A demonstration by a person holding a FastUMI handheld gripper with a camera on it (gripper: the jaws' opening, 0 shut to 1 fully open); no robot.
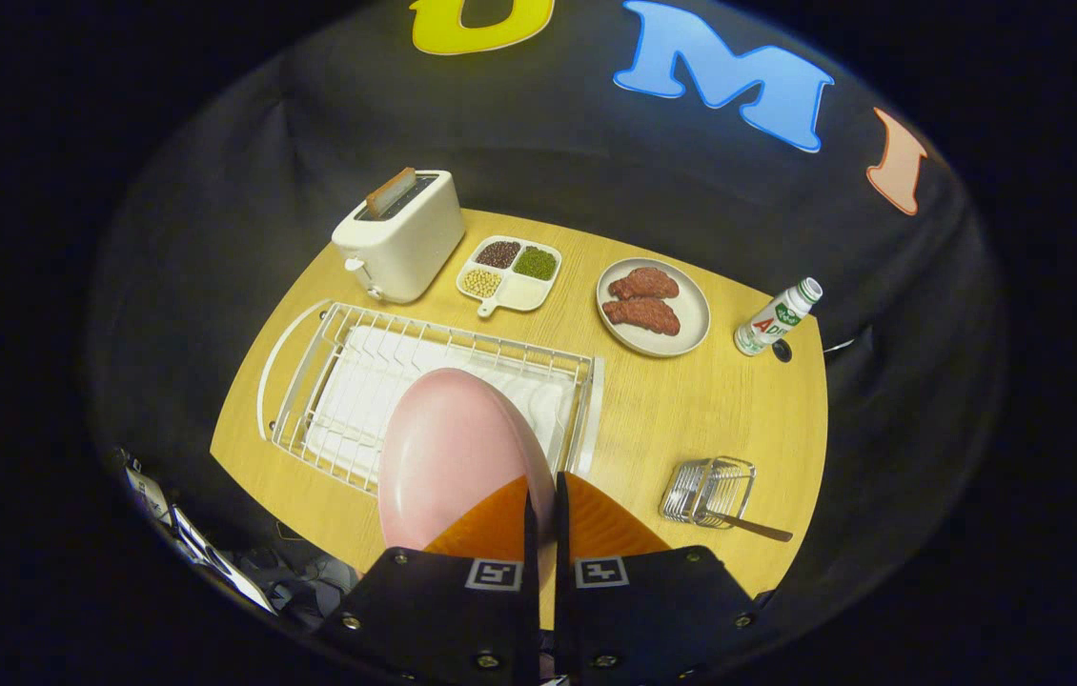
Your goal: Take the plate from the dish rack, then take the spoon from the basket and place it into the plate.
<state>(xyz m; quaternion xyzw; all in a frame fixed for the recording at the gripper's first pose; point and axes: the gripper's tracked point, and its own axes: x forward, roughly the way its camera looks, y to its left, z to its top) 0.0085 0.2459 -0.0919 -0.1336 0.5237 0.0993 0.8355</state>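
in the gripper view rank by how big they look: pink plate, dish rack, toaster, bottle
1. Dish rack
2. Pink plate, held in the shut claw close to the camera, so it looks bigger than it is
3. Toaster
4. Bottle

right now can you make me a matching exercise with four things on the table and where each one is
Things:
1. pink plate
2. spoon
3. bread slice
4. bottle

Places:
A. sticking up out of the toaster
B. in the wire basket, handle poking out
C. pinched by the gripper, above the dish rack
D. beside the plate of meat, near the table's edge

Pairs: 1-C, 2-B, 3-A, 4-D
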